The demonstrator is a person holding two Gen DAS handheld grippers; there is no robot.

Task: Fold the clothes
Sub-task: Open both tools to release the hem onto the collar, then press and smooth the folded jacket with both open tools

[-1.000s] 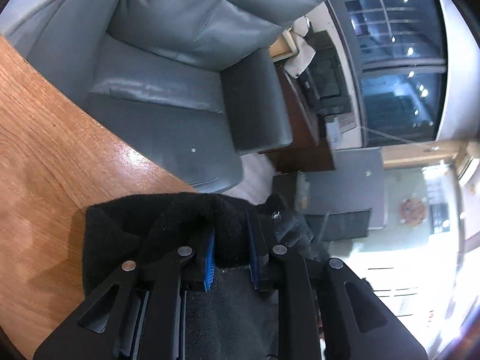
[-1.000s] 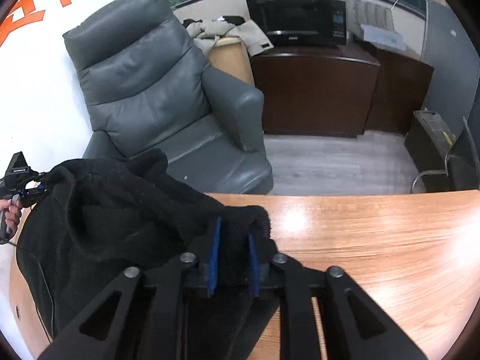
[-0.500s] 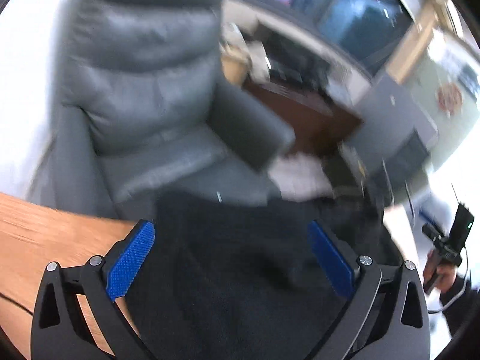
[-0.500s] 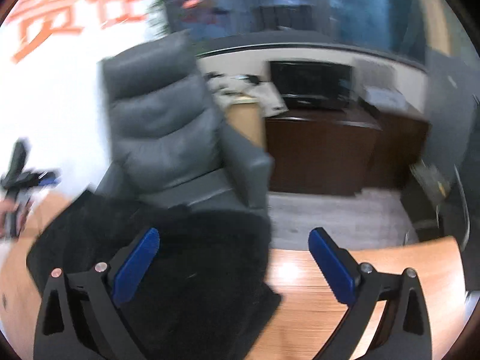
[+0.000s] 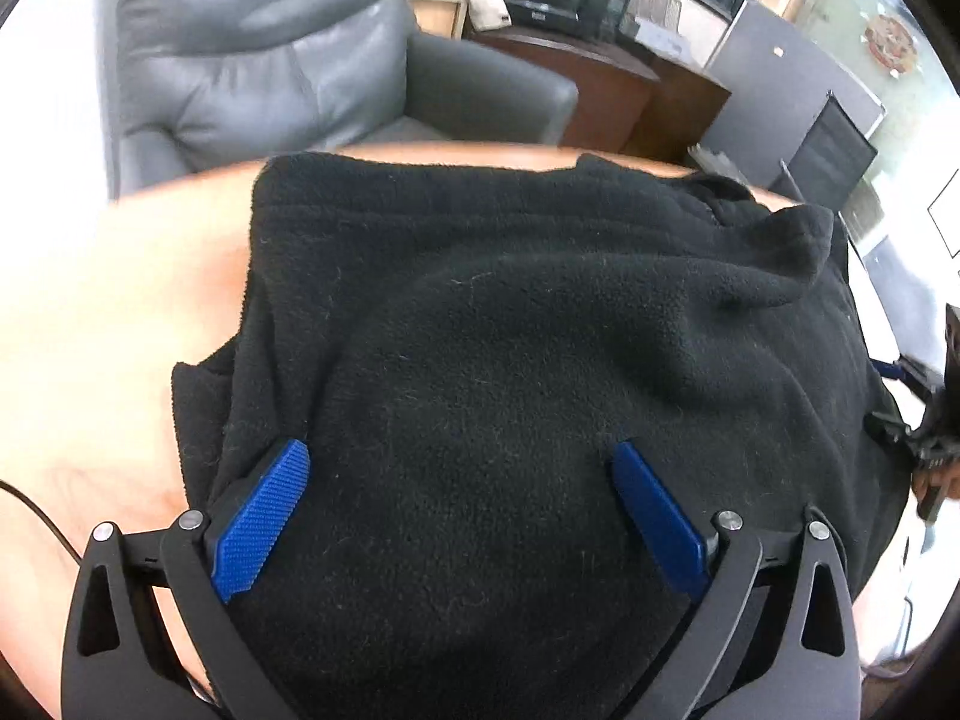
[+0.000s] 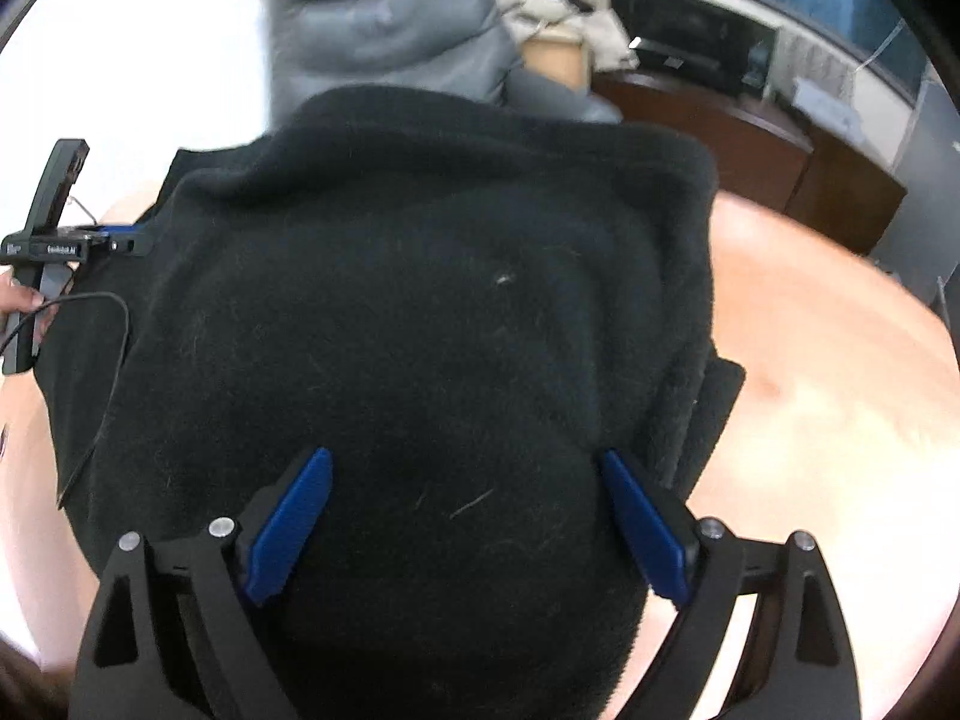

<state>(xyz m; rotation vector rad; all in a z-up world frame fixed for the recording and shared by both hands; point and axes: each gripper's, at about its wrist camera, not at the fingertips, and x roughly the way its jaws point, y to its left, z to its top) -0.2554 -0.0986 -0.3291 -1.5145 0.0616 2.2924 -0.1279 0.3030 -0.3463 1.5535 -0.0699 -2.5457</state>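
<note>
Left wrist: tongs (image 5: 459,483) agape over fleece (image 5: 510,330)

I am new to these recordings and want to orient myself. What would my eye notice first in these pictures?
First, the black fleece garment, lying in layers on the light wooden table and filling both views. Next, the bright blue pads of the left claw and the right claw, both spread wide open above the fleece. Behind the table stands a grey leather armchair.

Spread jaws over black fleece (image 6: 420,312)
</note>
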